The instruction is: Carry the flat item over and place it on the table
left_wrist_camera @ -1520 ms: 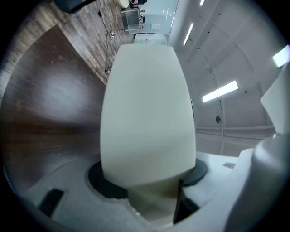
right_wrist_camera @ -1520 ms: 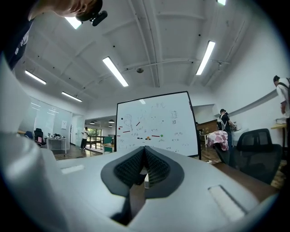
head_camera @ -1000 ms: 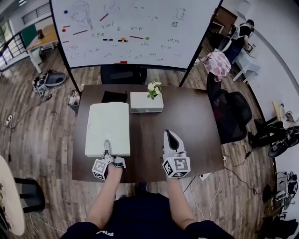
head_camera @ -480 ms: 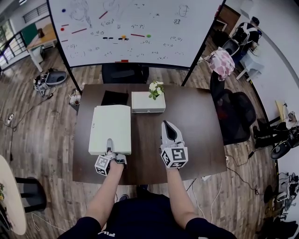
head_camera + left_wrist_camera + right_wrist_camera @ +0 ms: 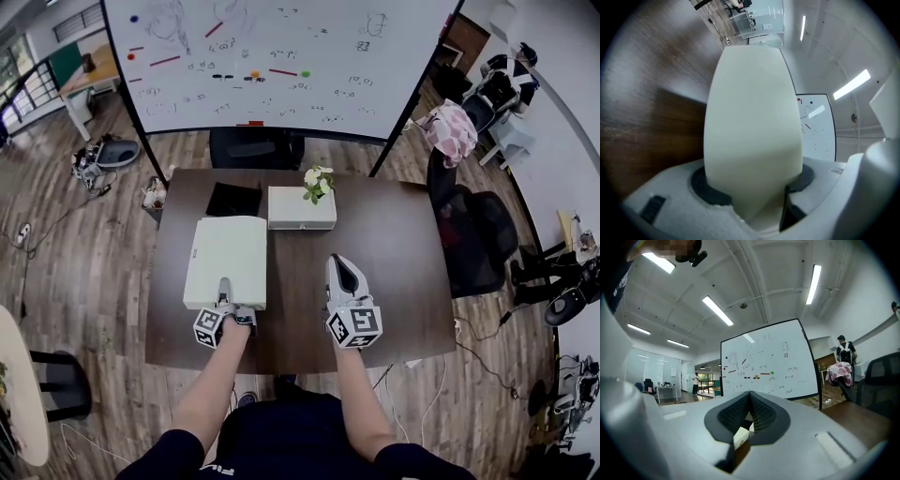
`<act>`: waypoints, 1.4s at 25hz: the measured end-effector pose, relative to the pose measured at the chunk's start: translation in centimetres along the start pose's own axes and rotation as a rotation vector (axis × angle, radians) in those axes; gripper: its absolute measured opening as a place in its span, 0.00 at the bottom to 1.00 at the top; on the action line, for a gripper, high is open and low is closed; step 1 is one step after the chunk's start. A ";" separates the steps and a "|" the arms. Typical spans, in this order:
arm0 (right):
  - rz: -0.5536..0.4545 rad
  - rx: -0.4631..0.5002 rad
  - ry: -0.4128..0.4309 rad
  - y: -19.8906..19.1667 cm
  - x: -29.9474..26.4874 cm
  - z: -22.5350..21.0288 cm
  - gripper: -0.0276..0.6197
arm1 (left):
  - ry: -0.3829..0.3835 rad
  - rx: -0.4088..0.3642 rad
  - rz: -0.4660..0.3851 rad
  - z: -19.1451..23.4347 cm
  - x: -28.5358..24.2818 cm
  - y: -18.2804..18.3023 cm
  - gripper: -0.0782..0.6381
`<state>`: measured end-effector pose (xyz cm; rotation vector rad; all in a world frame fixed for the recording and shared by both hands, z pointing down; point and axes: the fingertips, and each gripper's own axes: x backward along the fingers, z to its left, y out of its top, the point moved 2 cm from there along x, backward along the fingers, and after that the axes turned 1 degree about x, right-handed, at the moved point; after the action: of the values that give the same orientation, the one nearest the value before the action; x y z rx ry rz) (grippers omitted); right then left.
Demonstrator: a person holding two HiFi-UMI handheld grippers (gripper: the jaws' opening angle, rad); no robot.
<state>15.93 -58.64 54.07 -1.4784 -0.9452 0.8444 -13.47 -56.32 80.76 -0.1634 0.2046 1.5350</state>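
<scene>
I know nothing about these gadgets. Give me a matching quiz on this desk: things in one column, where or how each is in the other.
Things:
1 cream panel
2 flowers
3 black pad
4 right gripper

States:
A jaws shut, empty
B in the left gripper's jaws
C flat at the table's far left
D at the white box's far edge

Pairs: 1-B, 2-D, 3-C, 4-A

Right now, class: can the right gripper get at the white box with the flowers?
Probably yes. The right gripper is shut and empty, and only bare table lies between it and the box. The flat item, held by the left gripper, sits off to the side.
</scene>
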 end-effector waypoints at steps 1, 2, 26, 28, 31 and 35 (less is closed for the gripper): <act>0.006 -0.005 0.003 -0.3 0.0 0.2 0.05 | 0.002 -0.001 -0.001 0.0 -0.1 0.0 0.48; 0.010 -0.007 0.005 -0.6 0.0 0.3 0.05 | 0.004 -0.001 -0.001 0.0 -0.2 0.1 0.49; 0.018 -0.038 0.019 -1.0 0.5 1.2 0.05 | 0.510 -0.020 0.009 2.5 1.8 -0.2 0.94; 0.017 -0.029 0.019 -0.8 0.5 1.3 0.05 | 0.482 -0.011 0.014 1.6 2.1 -0.4 0.94; 0.013 -0.030 0.017 -0.5 0.6 1.2 0.05 | 0.418 -0.007 0.028 -0.4 2.6 -1.0 0.94; -0.001 -0.044 0.019 -0.1 0.6 1.4 0.05 | 0.296 0.013 0.038 -4.2 2.7 -1.7 0.94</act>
<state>14.88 -57.54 54.00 -1.5205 -0.9555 0.8119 -11.82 -54.71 76.05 -0.3793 0.4538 1.5423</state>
